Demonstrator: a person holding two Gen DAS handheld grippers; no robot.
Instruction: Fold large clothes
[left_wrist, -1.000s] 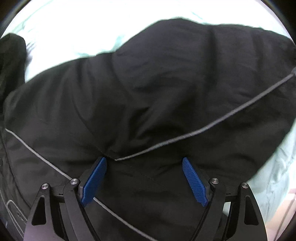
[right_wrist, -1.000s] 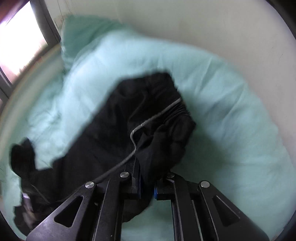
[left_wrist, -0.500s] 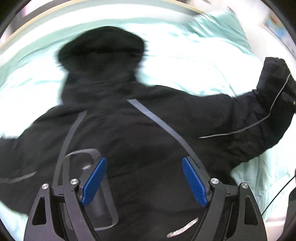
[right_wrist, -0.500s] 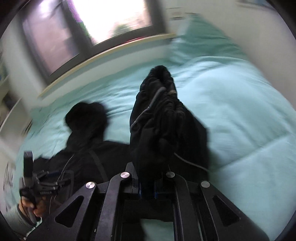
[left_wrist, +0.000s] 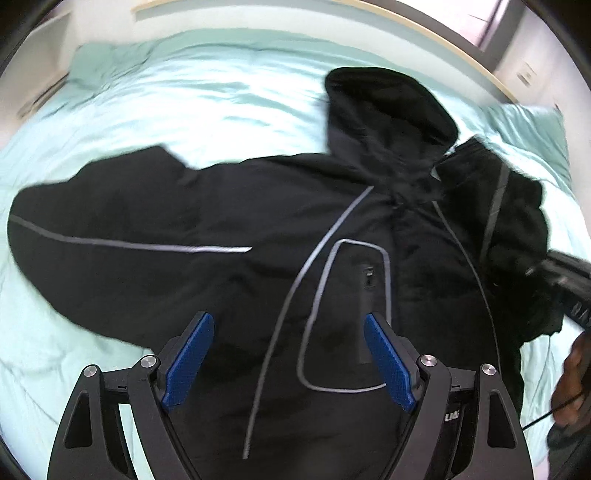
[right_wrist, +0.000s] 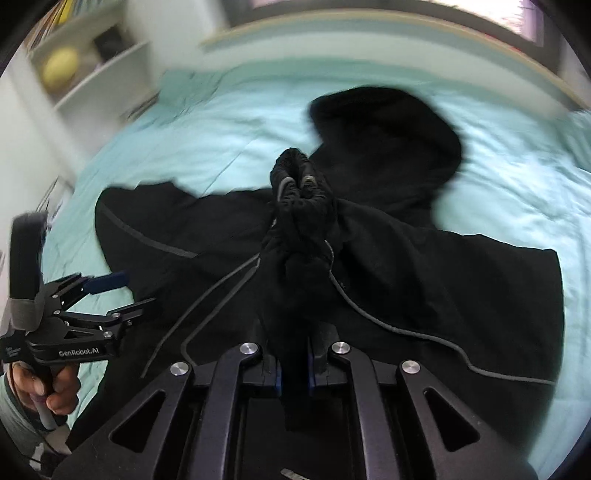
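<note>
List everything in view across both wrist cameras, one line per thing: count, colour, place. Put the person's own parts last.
black hooded jacket with grey piping: one, black, spread front-up across the bed, hood towards the window side.
jacket sleeve: one, black with a ribbed cuff, bunched and lifted over the jacket's chest, pinched by the right gripper.
mint-green duvet: one, pale green, covering the bed under the jacket.
white shelf unit: one, white, beside the bed, holding a blurred yellow round thing.
window sill: one, pale wood, along the far edge of the bed.
left gripper: one, black with blue pads, jaws wide apart above the jacket's front.
right gripper: one, black, shut on the sleeve.
left hand: one, gripping the left gripper's handle.
</note>
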